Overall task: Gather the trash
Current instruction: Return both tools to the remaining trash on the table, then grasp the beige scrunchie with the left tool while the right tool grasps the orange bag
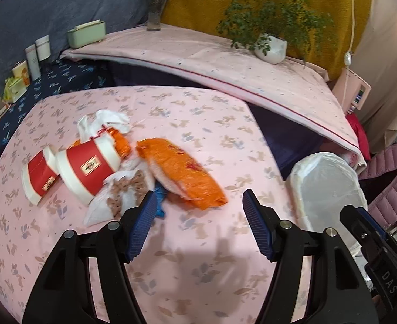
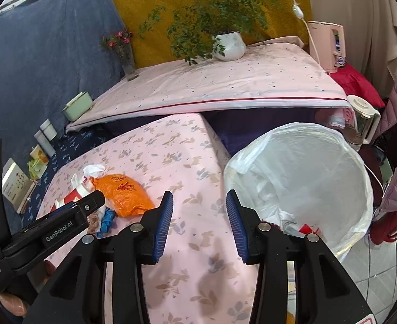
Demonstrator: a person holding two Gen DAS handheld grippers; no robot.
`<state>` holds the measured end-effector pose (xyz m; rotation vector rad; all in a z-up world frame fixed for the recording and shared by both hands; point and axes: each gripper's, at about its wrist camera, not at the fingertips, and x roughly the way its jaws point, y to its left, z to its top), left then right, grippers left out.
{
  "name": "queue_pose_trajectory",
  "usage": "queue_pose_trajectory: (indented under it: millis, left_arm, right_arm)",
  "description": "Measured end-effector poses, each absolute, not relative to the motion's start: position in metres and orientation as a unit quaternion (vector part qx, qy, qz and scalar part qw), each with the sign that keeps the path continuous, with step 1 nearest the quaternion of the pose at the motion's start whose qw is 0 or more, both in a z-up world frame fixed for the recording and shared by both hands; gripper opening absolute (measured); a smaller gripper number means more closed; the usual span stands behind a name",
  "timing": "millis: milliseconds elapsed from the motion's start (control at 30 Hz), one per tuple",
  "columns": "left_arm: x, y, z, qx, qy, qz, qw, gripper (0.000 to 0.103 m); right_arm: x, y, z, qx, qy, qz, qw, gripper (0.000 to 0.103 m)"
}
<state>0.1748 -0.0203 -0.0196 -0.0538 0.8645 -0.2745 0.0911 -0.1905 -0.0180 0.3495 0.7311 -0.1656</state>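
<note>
A pink worktop (image 1: 198,124) with a leaf-print cloth carries the trash. To its left a dark blue floral surface (image 1: 36,91) holds white canisters (image 1: 37,54) and a pale green box (image 1: 86,33) before a blue hanging cloth. Behind the worktop a raised ledge under a pale pink sheet (image 1: 225,64) carries a glass vase of pink flowers (image 1: 155,10) and a white pot with a trailing green plant (image 1: 270,48), against a mustard backdrop.

On the worktop, from the left: two red-and-white paper cups (image 1: 71,172) lie on their sides, a crumpled white tissue (image 1: 104,121) behind them, a clear bag of brownish pieces (image 1: 122,197) in front, then an orange plastic bag (image 1: 182,170) with a scrap of blue, possibly a wrapper, at its near edge.

The left tongs (image 1: 198,221) hover wide open above the cloth near the orange bag, holding nothing. The right tongs (image 2: 199,221) are likewise spread and empty, above the worktop's right edge.

Just beside that edge stands a bin lined with a white plastic bag (image 2: 319,162). The right wrist view looks into it: a few scraps, one red, lie at the bottom. That view also shows a pink appliance (image 2: 328,46), a white jug kettle (image 2: 363,118) and a red flask (image 2: 390,226), the last two unseen from the left wrist.
</note>
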Motion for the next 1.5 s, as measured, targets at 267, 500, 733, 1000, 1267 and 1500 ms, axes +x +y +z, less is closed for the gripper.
queue_pose_trajectory:
  millis: [267,500,733,1000,1267,1500]
  left_arm:
    - [0.185,0.014,-0.041,-0.039,0.436,-0.102,0.893,0.075]
    - [0.198,0.031,-0.064,-0.063,0.46,-0.108,0.879,0.074]
    - [0.21,0.038,-0.081,-0.091,0.48,-0.132,0.862,0.059]
    - [0.217,0.052,-0.084,-0.099,0.485,-0.148,0.857,0.017]
    - [0.216,0.075,-0.07,-0.118,0.467,-0.149,0.864,0.012]
    - [0.223,0.082,-0.072,-0.12,0.47,-0.148,0.862,0.012]
  right_arm:
    - [0.107,-0.156,-0.03,0.149,0.371,-0.062,0.914,0.05]
    - [0.124,-0.136,-0.042,0.134,0.389,-0.051,0.91,0.05]
    - [0.145,-0.121,-0.057,0.125,0.406,-0.045,0.904,0.05]
    - [0.169,-0.098,-0.069,0.112,0.42,-0.027,0.9,0.05]
    - [0.191,-0.071,-0.08,0.096,0.433,-0.002,0.896,0.05]
    - [0.211,-0.059,-0.097,0.074,0.448,-0.008,0.891,0.05]
